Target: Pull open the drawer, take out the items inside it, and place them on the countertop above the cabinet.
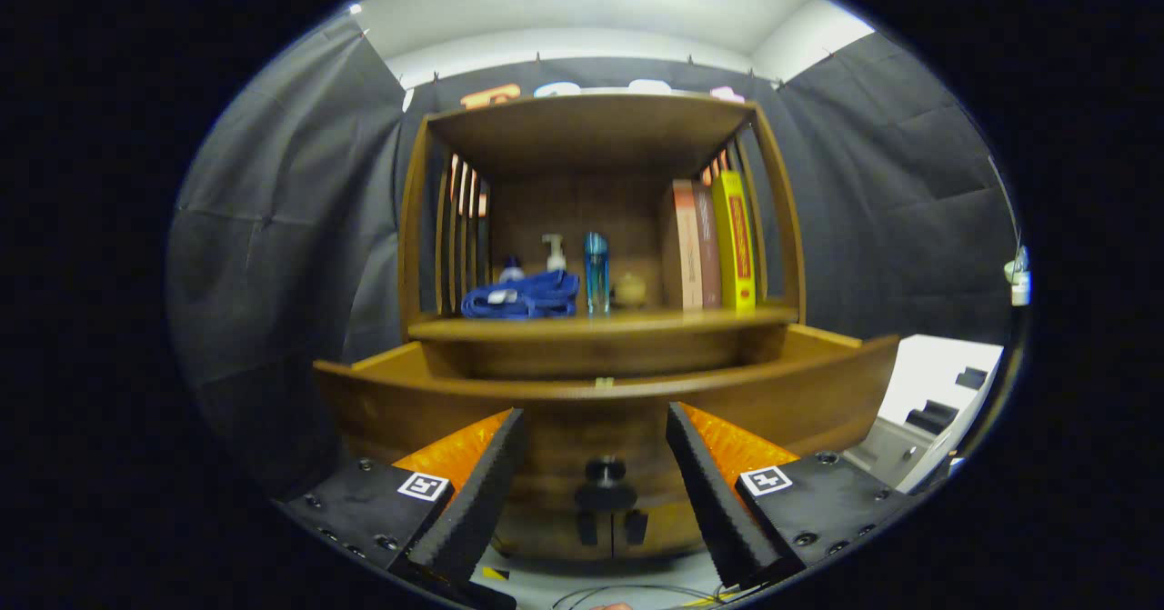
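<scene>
our tool (596,492) is spread apart, gripping nothing, with the dark knob (605,471) between its fingers on the near front of the drawer (400,401), already pulled out below the counter (509,326). we judge the wood stiff and heavy; the small knob is the place to grip.

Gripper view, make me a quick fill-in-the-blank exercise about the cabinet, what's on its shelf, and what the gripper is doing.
1. The drawer of the cabinet is pulled ____.
2. The gripper has its fingers spread apart, so it is ____, with the drawer's dark knob between them.
3. On the shelf, the bundled cord left of the tall blue bottle is ____ in colour.
4. The yellow book stands ____ beside two other books.

Missing words: open; open; blue; upright
</scene>
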